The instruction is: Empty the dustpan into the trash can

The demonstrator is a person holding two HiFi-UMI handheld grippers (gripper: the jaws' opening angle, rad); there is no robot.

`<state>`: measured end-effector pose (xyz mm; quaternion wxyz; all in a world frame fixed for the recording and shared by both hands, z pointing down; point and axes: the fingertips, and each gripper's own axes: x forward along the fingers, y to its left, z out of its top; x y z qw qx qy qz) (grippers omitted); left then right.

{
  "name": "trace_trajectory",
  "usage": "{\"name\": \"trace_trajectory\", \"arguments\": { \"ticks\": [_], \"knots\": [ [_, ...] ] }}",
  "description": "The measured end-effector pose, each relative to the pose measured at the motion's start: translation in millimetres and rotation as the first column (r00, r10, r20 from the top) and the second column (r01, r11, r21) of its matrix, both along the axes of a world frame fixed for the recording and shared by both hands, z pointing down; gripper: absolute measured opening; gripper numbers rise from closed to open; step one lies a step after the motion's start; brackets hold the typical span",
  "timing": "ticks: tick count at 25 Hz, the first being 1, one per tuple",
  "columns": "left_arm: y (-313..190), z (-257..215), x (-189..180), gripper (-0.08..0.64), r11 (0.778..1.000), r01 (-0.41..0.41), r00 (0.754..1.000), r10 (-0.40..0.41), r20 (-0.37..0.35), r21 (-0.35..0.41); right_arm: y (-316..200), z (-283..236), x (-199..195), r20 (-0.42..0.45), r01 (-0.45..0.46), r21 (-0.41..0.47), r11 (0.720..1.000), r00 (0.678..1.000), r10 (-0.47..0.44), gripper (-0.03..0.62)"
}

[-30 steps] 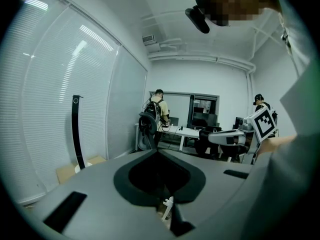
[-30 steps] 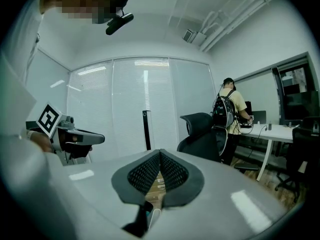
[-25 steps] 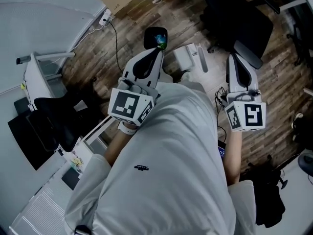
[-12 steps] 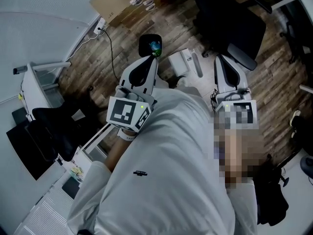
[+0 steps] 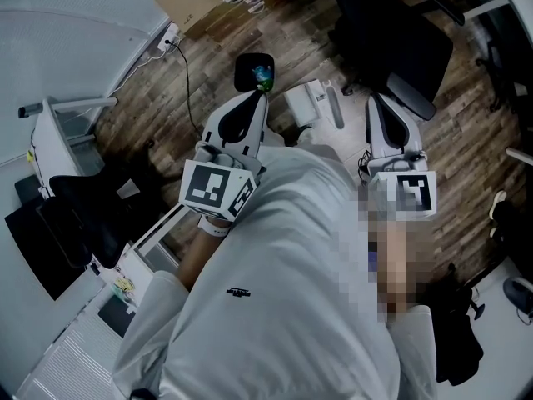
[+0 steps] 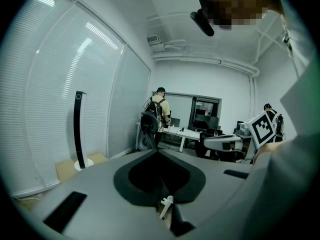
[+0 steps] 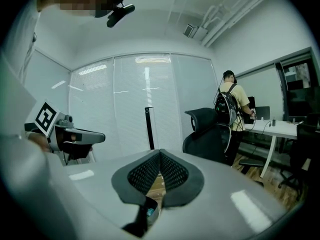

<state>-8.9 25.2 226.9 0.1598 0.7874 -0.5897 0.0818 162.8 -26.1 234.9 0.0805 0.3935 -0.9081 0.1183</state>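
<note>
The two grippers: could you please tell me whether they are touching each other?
Apart. The head view shows the left gripper and the right gripper side by side, with a strip of wooden floor plainly visible between them.

matt grey plastic grippers above a wood-plank floor.
the left gripper (image 6: 159,153) and right gripper (image 7: 160,153) have smooth, matt grey plastic shells. the left's pads (image 6: 132,173) look plain black and rubbery; the right's pads (image 7: 145,173) are black with a rough, dotted mesh texture. the floor (image 5: 166,98) is dark, streaky wood planking. the person's shirt (image 5: 283,290) is light, soft, creased cloth. the cardboard (image 5: 200,7) is dull brown. the trash can (image 5: 246,63) is black plastic.
</note>
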Motion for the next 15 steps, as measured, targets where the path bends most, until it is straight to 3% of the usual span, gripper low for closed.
{"name": "trace_trajectory", "arguments": {
  "ticks": [15],
  "knots": [
    [3.6,1.5,3.1,0.006,1.0,-0.02,1.0,0.02,0.013,-0.002,7.4,7.8,1.4,-0.025,-0.014,0.005,1.0,1.0,0.014,0.011]
  ]
}}
